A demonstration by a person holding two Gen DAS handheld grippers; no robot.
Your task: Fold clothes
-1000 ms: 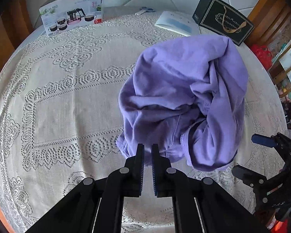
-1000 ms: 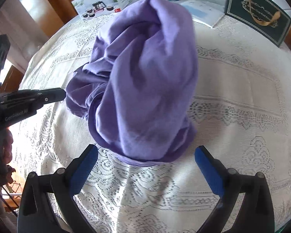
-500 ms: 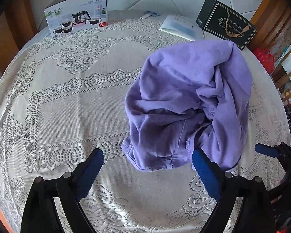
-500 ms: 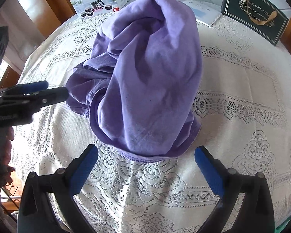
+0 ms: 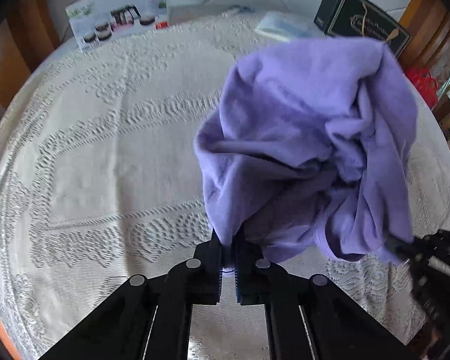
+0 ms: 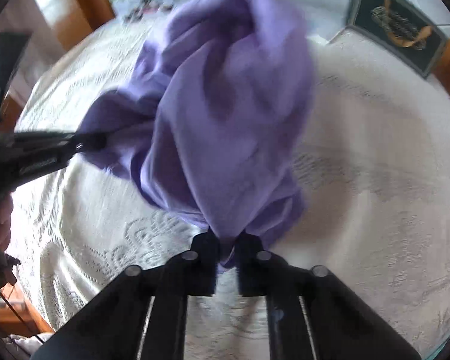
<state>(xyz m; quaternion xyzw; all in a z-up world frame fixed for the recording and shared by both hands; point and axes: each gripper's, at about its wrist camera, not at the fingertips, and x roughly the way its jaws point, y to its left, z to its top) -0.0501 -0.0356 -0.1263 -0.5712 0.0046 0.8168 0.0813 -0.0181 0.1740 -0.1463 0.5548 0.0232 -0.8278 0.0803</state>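
Both my jaws are pressed together on cloth. My left gripper, at the bottom centre of the left wrist view, pinches the near lower edge of the purple garment, and my right gripper, at the bottom centre of the right wrist view, pinches another part of that near edge. The garment rises from each pinch as a crumpled bundle filling the centre and upper right of the left view, above the lace-covered counter; blur keeps me from telling whether its far end touches the lace. What matters next is that both grips sit on the near edge, the right one at the lower right of the left view, and the bulk lies ahead of the jaws, toward the top of both views. I judge that drawing the two pinches apart would stretch that edge and let the bundle open.
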